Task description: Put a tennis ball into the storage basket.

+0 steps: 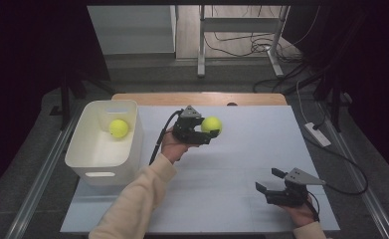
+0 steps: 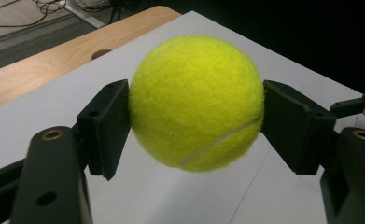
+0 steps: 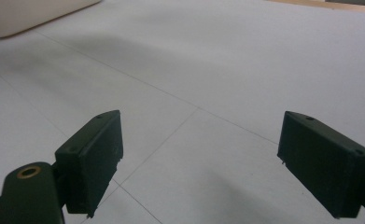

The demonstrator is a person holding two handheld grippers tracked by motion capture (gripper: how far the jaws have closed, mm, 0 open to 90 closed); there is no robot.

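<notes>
High view: the left gripper [image 1: 208,130] carries a tennis ball [image 1: 211,124] at frame centre, above the table [image 1: 261,149]; another ball [image 1: 118,128] sits in the white bin [image 1: 132,144]. Left gripper view: jaws clamp the ball [image 2: 196,102] across its middle; it looks light, fuzzy and springy. Right gripper view: jaws spread, nothing between them.

Yellow ball [image 2: 196,102] (white seam); white bin [image 1: 102,164]; black tool [image 2: 194,121].

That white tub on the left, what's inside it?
Inside the white tub lies one yellow tennis ball, near its far wall. The near wall hides the floor strip just behind it, so anything small there cannot be seen.
</notes>
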